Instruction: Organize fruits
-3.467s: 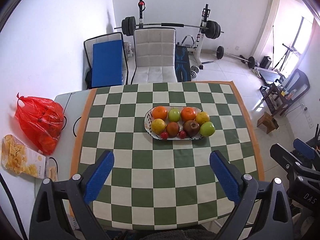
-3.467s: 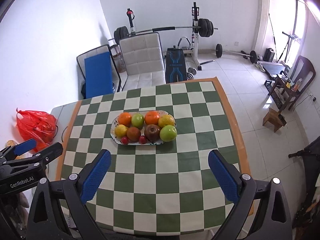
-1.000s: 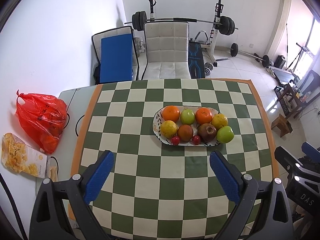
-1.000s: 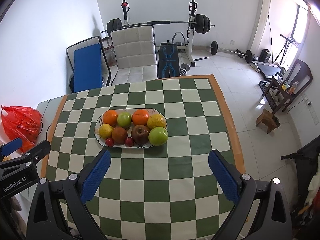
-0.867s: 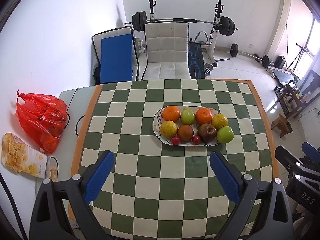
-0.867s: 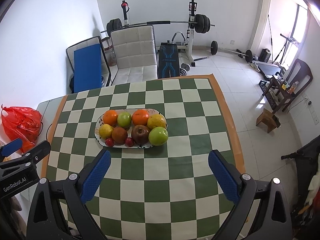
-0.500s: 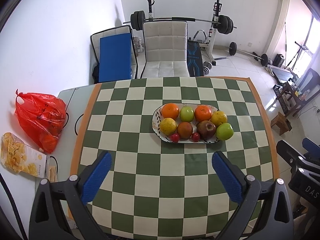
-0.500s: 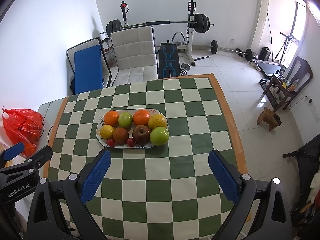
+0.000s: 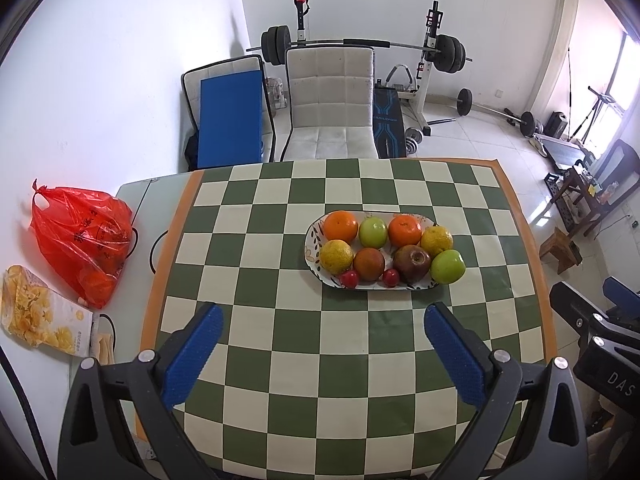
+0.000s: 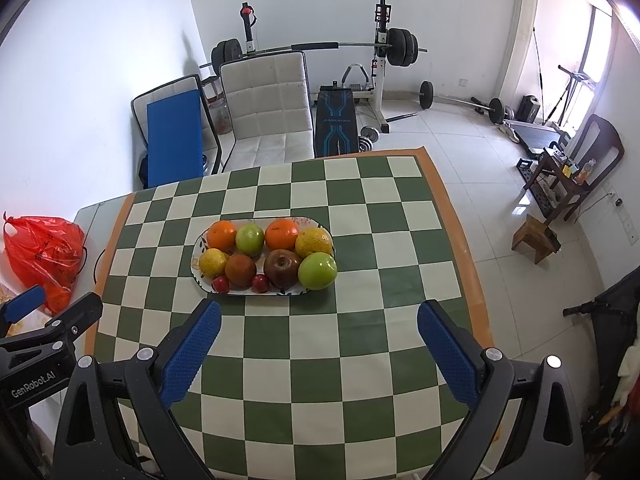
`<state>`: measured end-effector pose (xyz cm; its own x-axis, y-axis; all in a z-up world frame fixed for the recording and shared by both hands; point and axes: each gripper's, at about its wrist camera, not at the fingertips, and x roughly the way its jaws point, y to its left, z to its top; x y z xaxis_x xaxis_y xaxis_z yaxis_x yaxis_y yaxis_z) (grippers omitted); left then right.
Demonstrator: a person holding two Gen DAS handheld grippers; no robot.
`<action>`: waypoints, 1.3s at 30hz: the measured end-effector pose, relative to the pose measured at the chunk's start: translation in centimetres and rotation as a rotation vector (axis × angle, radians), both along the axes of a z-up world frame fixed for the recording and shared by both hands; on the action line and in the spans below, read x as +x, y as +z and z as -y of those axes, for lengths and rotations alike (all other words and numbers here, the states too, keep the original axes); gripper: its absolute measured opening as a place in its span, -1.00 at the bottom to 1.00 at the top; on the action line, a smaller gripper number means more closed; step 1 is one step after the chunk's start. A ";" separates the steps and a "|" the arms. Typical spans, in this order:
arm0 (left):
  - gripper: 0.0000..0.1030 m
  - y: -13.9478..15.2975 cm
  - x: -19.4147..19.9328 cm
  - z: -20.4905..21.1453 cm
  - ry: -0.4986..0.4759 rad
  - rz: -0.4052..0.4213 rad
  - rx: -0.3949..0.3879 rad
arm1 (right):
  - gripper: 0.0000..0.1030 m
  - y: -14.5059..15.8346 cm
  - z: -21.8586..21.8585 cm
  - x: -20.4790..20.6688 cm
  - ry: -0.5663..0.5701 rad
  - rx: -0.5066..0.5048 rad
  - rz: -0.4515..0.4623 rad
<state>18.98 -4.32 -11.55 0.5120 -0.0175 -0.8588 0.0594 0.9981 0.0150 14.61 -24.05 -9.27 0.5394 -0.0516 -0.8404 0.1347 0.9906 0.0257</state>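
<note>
An oval patterned plate (image 9: 313,240) (image 10: 197,264) sits on the green-and-white checked tablecloth (image 9: 280,340). It holds several fruits: oranges (image 9: 340,226), green apples (image 9: 448,266) (image 10: 317,270), a dark red apple (image 9: 412,258), yellow citrus (image 9: 336,256) and two small red fruits (image 9: 349,278). My left gripper (image 9: 320,336) is open and empty, held above the near half of the table. My right gripper (image 10: 319,332) is open and empty, likewise short of the plate.
A red plastic bag (image 9: 80,236) (image 10: 44,252) and a yellow snack packet (image 9: 36,312) lie on the table's bare left end. A white chair (image 9: 330,108), a blue pad and a weight bench stand behind the table. The floor drops off at the right.
Both grippers have drifted slightly, so the plate sits a little lower and nearer in both views. The jaws stay open and nothing on the table has moved.
</note>
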 end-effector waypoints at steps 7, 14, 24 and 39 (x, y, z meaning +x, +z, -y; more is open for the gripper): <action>1.00 0.3 0.0 0.0 -0.001 0.006 0.003 | 0.96 0.4 -0.4 -0.5 -0.003 -0.004 0.008; 1.00 0.4 -0.1 0.0 -0.004 0.007 0.006 | 0.96 0.5 -0.5 -0.5 -0.005 -0.002 0.004; 1.00 0.7 -0.1 0.0 -0.005 0.012 0.000 | 0.96 0.5 -0.4 -0.5 -0.004 0.000 0.005; 1.00 0.8 -0.4 0.6 -0.022 0.017 -0.006 | 0.96 0.9 -0.5 -0.8 -0.005 -0.002 0.008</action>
